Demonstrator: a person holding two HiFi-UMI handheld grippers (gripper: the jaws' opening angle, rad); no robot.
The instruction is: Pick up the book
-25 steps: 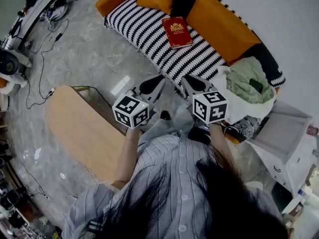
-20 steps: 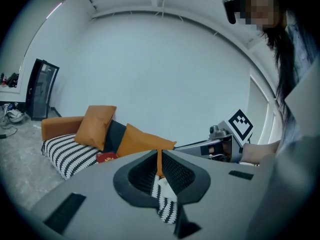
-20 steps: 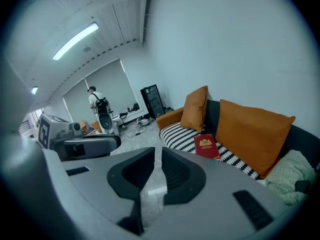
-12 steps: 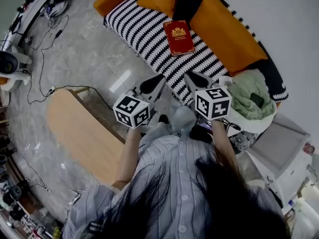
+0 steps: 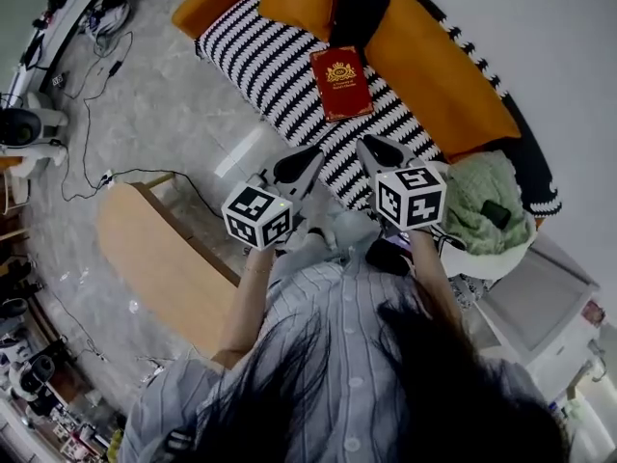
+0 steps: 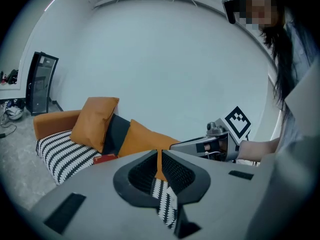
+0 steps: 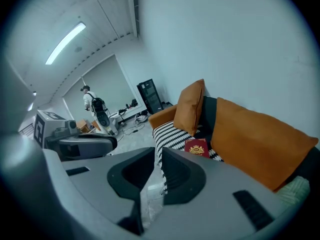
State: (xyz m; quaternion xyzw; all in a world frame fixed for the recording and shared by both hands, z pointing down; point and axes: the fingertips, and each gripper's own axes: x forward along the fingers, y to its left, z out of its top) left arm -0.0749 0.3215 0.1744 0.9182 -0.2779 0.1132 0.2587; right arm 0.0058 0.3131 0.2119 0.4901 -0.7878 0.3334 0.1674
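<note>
Red book point(image 5: 341, 83) lies flat on the striped sofa point(image 5: 260, 56) seat, just in front of the orange cushions point(image 5: 434, 61). My left gripper point(image 5: 304, 160) and right gripper point(image 5: 371, 149) are side by side, both closed and empty, apart from the book.

even, cool indoor light from a ceiling strip light point(image 7: 64, 43), soft shadows, fisheye-warped dark-cornered hand-held gripper views

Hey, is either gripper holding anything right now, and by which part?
Nothing is held. The left gripper and right gripper are both shut and empty; the red book lies untouched on the striped sofa seat.
</note>
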